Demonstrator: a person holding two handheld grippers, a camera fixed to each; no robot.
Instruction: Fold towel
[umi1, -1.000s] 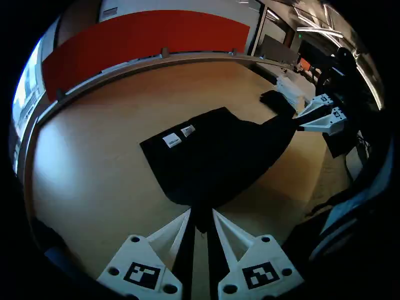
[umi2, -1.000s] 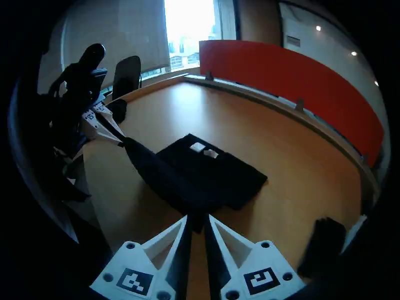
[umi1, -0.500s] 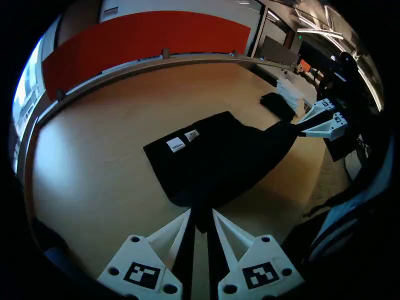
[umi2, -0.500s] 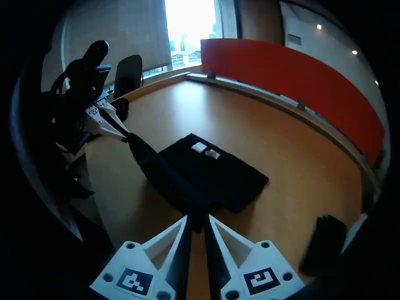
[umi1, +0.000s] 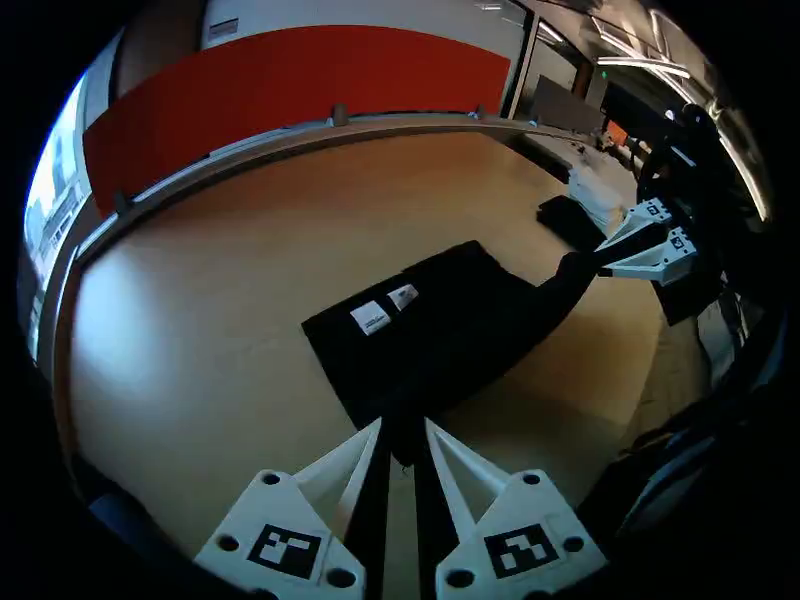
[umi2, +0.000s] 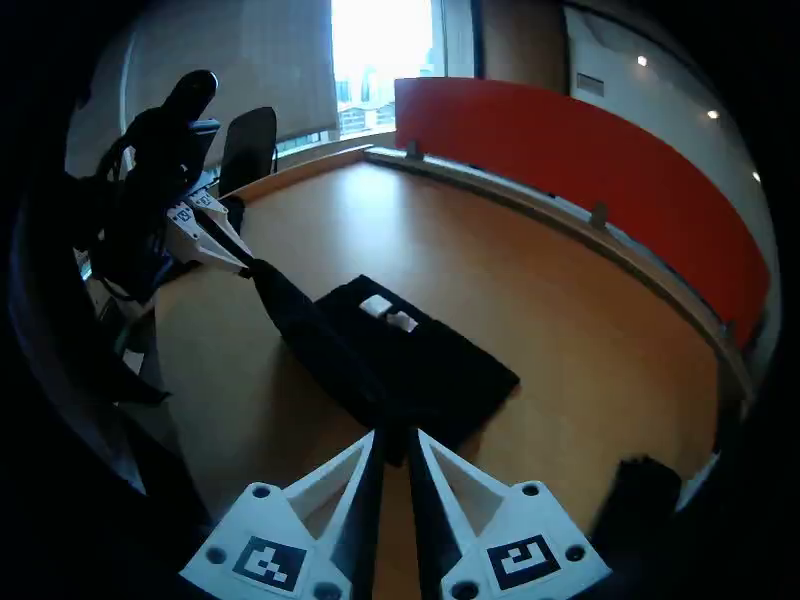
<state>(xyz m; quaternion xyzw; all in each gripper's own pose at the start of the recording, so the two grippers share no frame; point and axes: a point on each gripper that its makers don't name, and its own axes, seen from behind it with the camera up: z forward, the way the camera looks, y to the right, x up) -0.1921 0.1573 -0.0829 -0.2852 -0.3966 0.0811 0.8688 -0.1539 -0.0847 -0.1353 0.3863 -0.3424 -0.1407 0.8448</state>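
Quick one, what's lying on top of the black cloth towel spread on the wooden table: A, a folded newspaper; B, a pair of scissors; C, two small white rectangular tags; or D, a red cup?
C: two small white rectangular tags sit side by side on the black cloth towel.

The towel corners vanish inside the left claw and right claw. Its white tags are too small to make out. A dark lump at the bench edge is too dim to identify.
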